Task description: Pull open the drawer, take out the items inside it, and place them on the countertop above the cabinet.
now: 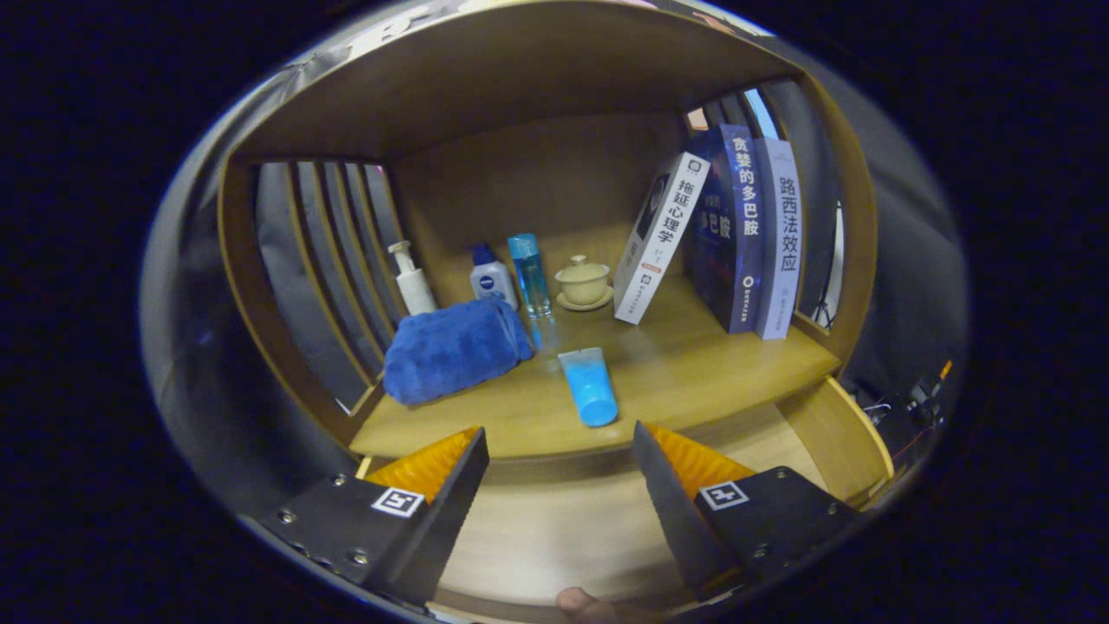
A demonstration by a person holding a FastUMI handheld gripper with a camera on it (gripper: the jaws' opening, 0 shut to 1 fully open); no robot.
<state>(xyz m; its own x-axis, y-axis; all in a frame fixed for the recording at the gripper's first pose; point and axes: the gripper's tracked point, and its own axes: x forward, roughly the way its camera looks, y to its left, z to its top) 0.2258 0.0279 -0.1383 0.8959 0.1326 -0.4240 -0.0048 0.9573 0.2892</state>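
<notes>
Gripper: fingers apart, nothing between them, aimed at the countertop.
Tube: lies flat at 12 o'clock just beyond the fingers, near the front edge, probably set down there.
Drawer: seemingly the pale surface under the fingers; contents unclear.
Towel: 11 o'clock, left of tube.
Obstacles: bottles, lidded cup and books crowd the back.
</notes>
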